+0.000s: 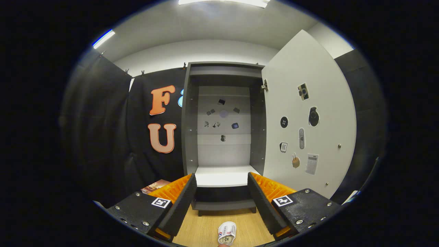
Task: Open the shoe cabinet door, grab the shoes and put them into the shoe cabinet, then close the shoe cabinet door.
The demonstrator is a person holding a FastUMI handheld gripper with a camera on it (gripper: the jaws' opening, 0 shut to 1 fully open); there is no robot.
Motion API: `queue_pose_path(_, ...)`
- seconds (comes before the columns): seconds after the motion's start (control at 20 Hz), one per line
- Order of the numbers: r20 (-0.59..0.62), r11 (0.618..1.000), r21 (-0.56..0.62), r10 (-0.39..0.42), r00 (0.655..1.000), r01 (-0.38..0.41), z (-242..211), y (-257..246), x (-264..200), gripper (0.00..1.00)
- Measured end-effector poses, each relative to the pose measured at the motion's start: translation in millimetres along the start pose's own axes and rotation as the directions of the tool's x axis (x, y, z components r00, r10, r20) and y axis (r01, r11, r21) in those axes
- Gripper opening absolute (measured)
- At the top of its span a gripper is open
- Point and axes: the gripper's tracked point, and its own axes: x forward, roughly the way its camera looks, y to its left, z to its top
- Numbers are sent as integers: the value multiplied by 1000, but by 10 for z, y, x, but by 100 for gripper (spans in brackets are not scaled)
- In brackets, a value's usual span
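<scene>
So your cabinet [223,137] is standing right ahead of you, tall and grey, backed up against the black cloth wall. It's wide open: the door [308,113] is swung all the way out to the right, hinged on the cabinet's right edge, and you're looking at its pale inner face with a bunch of stickers [301,137] scattered over it. A few small stickers sit on the cabinet's back panel too.

Inside, the white bottom shelf [223,175] is bare, and there's another shelf up near the top. Below the white shelf there's a dark gap and a low grey base sitting on the wood floor [202,231].

Your gripper [223,202] is spread wide, nothing between the fingers, nothing pinched. The black ribbed pads with the orange backing frame the cabinet's lower opening, one finger [181,202] on each side of it. It's hovering above the floor and pointed straight at the shelf.

The shoe [227,233] is down on the floor between the fingers, close in under the gripper and in front of the cabinet base, not touching either finger. It's white with some dark and red marks, toe pointing toward the cabinet as far as I can tell. Only the one shoe in sight.

There's also something flat and reddish-brown [156,186] on the floor just past the left finger, can't tell what it is.
</scene>
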Motion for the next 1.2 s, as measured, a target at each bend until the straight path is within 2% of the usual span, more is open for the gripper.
queue_pose_path(0.15,-48,1000,7,8,999,-7,-242,1,81,93)
queue_pose_path(0.3,-137,1000,30,12,991,-8,-678,-10,141,93)
queue_pose_path(0.5,-281,997,75,38,959,-18,-1348,-15,186,93)
queue_pose_path(0.85,-392,998,60,52,918,-31,-2051,37,263,93)
queue_pose_path(1.05,-496,995,95,72,865,-28,-2605,74,253,93)
queue_pose_path(1.2,-579,992,128,89,810,-17,-3094,110,223,94)
